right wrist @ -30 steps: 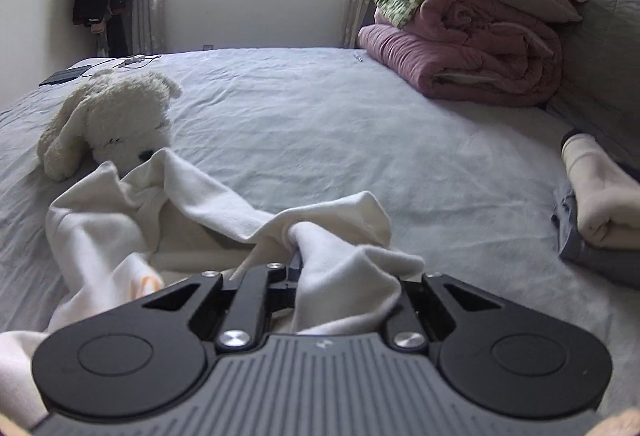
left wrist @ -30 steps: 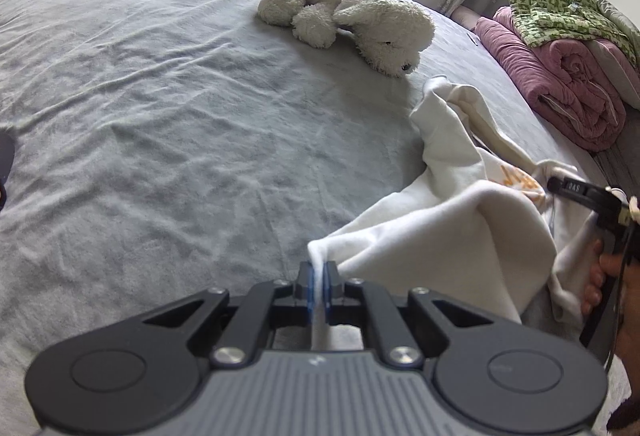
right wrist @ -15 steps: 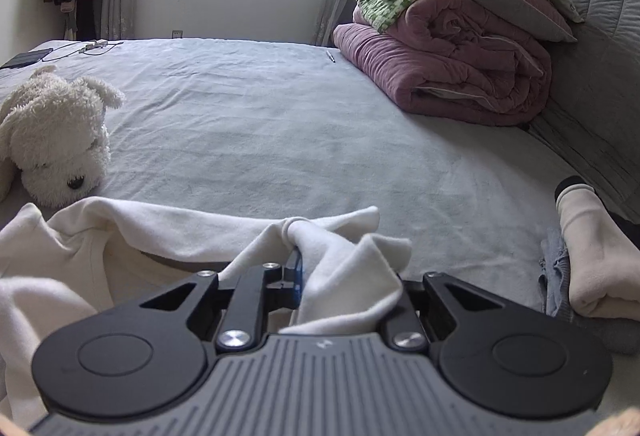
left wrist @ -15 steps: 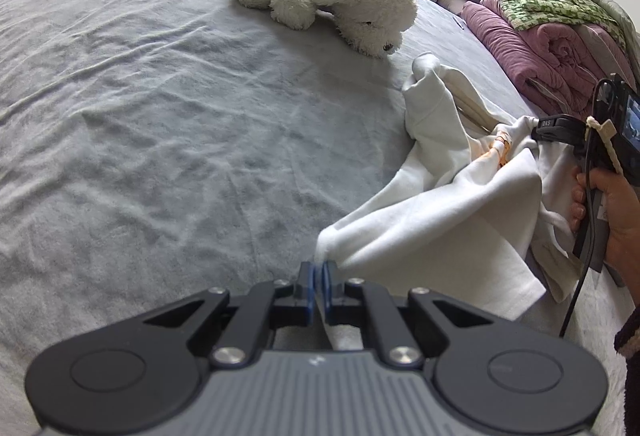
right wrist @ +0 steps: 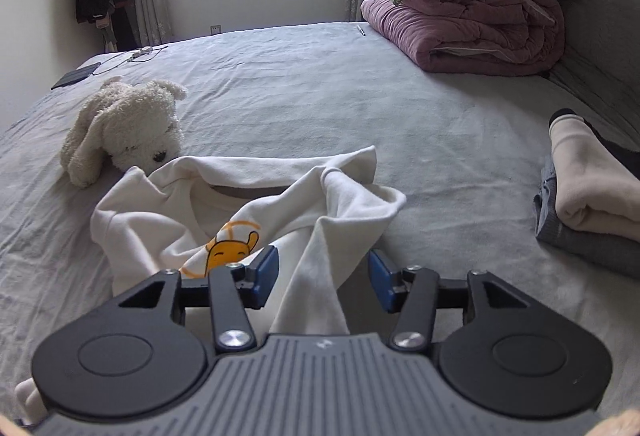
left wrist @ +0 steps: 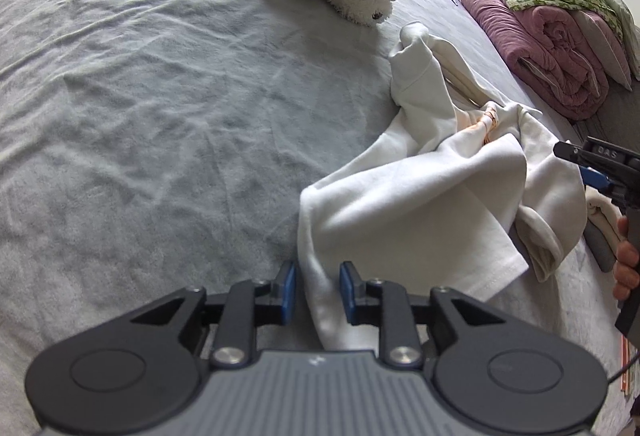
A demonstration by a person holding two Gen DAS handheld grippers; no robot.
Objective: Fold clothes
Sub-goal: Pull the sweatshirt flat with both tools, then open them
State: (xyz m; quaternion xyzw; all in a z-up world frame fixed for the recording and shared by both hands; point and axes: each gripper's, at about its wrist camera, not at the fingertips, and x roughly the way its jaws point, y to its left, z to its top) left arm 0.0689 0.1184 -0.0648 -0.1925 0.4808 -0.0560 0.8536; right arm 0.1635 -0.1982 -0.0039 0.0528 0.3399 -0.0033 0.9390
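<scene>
Both grippers, left gripper [left wrist: 317, 292] and right gripper [right wrist: 323, 278], now released from shirt [right wrist: 248, 211]

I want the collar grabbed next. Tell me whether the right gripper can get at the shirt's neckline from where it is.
Probably yes. The right gripper is open, and the neckline lies just ahead, facing up. Only a loose fold of the white shirt runs between its fingers; backing off or lifting over it should free the way.

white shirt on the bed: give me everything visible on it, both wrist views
The white shirt is a soft, knit-looking cream top with an orange cartoon print on its front. It lies crumpled and unfolded on the grey bed sheet, neck opening facing the stuffed dog just beyond it, one cuffed sleeve bunched at the side. Its hem runs between the parted fingers of the left gripper; another fold lies between the open right gripper. Neither clamps it.
</scene>
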